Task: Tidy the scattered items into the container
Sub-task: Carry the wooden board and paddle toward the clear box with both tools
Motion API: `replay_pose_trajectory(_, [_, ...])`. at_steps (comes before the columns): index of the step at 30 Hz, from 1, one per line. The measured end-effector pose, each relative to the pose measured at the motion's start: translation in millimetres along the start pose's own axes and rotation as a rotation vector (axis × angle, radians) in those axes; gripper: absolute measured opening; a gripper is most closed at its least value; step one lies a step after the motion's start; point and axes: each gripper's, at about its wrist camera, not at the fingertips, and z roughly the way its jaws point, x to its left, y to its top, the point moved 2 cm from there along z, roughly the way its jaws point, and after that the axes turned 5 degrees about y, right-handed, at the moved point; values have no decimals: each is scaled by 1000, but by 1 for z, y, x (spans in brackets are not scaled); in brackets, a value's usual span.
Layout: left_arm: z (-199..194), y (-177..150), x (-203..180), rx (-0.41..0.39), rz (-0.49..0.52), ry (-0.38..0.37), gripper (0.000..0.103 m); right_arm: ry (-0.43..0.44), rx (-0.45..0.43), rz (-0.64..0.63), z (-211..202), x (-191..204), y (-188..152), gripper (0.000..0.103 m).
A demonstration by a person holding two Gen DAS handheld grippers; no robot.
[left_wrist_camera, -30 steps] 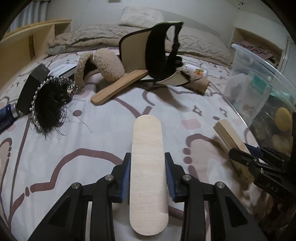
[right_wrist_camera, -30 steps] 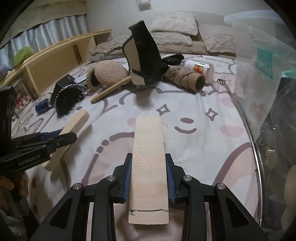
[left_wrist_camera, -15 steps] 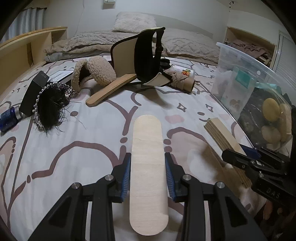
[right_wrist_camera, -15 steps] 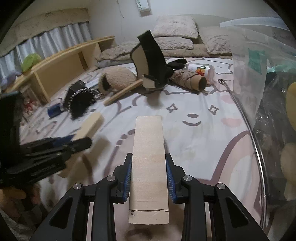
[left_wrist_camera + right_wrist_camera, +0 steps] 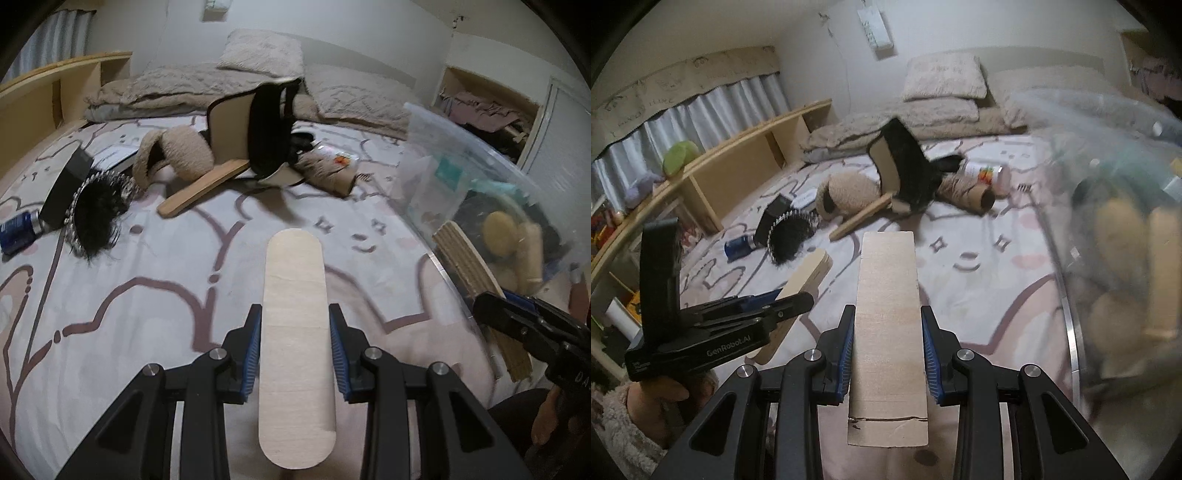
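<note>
My left gripper (image 5: 295,332) is shut on a pale wooden board with rounded ends (image 5: 295,317), held above the patterned bedspread. My right gripper (image 5: 887,332) is shut on a rectangular wooden board (image 5: 888,314); it shows edge-on in the left wrist view (image 5: 467,258), beside the clear plastic container (image 5: 461,184). The container (image 5: 1115,221) fills the right of the right wrist view and holds several items. The left gripper's board shows in the right wrist view (image 5: 809,269).
Scattered on the bed: a fluffy beige slipper (image 5: 177,155), a long wooden slat (image 5: 203,188), a black-and-tan curved piece (image 5: 255,136), a cardboard tube (image 5: 328,173), a black feathered headpiece (image 5: 98,214), a black box (image 5: 66,184), a blue can (image 5: 18,230). A wooden shelf (image 5: 738,177) runs along the left.
Both grippers have risen and moved toward the container, still holding their boards. The right board now lies against the container's near side.
</note>
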Motion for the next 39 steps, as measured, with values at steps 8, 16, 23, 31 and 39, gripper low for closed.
replay_pose_trajectory(8, [-36,37,-47,-69,45,-64,34,7,-89,-37,-54,-5,35,33])
replay_pose_trajectory(16, [-56,76,-94,-132,86,-125,34,-71,-158,-126,-107,-26,80,33])
replay_pose_trajectory(23, [-60,106,-132,-165,120,-187,34,-204,-180,-118,-137,-76,128,33])
replay_pose_trajectory(31, [-49,136,-166,-177,131,-259,34,-333,-37,-96,-110,-142,174,33])
replay_pose_trajectory(39, [-38,152,-185,-184,164,-275,34,-444,223,-75,-43,-211,199,33])
